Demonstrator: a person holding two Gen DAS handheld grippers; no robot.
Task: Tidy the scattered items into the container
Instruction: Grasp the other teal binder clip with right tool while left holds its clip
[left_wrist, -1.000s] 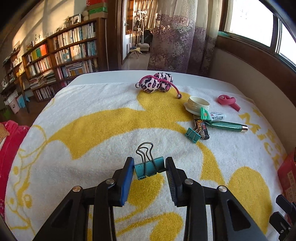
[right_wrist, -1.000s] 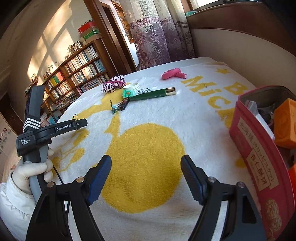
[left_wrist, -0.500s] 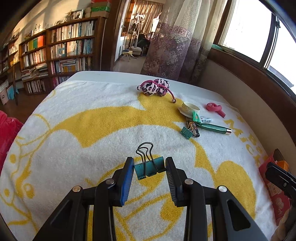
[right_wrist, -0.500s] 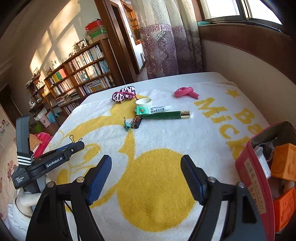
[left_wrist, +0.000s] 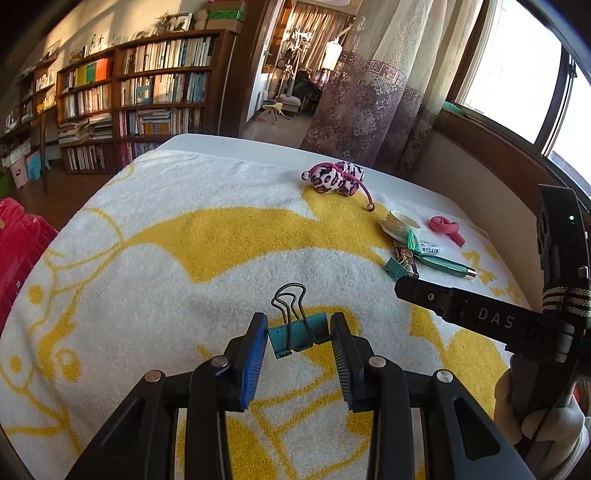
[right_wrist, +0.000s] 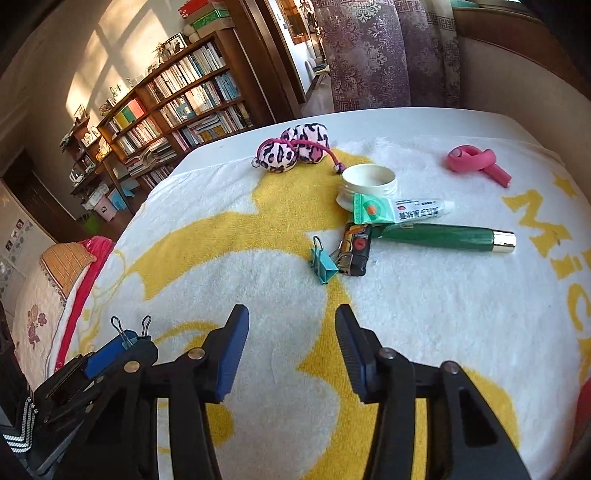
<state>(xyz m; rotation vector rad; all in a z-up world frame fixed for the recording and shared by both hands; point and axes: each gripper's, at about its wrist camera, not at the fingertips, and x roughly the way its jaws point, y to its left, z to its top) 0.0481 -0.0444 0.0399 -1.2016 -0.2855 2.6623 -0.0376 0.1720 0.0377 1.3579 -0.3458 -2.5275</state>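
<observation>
The left gripper (left_wrist: 298, 334) is clamping a teal binder clip (left_wrist: 297, 334) above the yellow-and-white towel (left_wrist: 155, 280). The right gripper (right_wrist: 291, 332) has just been narrowing its jaws, nothing between them, pads apart. Only its view is showing the second binder clip (right_wrist: 324, 264) touching a lighter (right_wrist: 356, 251), the ointment tube (right_wrist: 399, 209) and green pen (right_wrist: 447, 238) in detail. The container is showing in neither view.
</observation>
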